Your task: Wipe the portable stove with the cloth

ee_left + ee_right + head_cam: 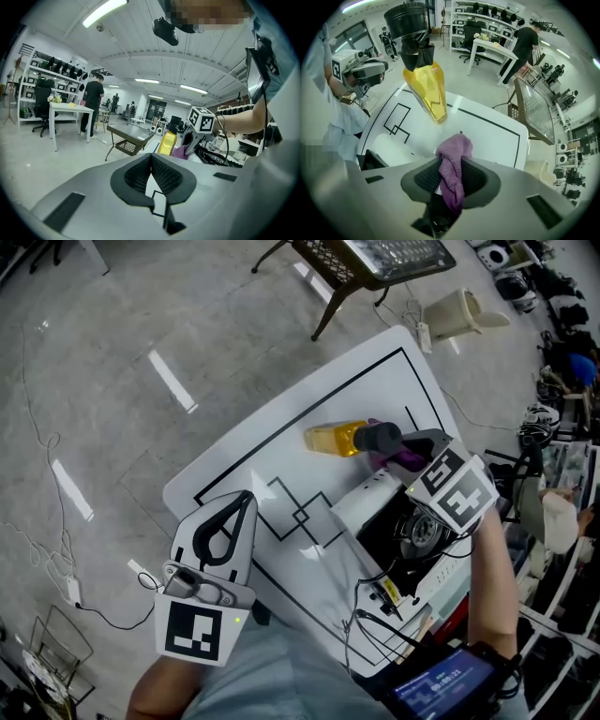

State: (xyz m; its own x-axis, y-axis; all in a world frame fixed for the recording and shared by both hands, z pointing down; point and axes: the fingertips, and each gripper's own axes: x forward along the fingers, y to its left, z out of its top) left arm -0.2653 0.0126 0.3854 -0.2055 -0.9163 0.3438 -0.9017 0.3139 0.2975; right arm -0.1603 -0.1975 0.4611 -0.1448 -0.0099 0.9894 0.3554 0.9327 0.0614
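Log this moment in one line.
right claw: shut on purple cloth, at far end of stove | left claw: shut, empty | yellow bottle: on table beside stove

We see a yellow bottle [336, 438] w/ black cap standing on a white, black-lined table [281, 442]; beyond it a mesh-top side table [375, 259]; in the bkgd, a person [93, 101] at a white desk [70, 108].
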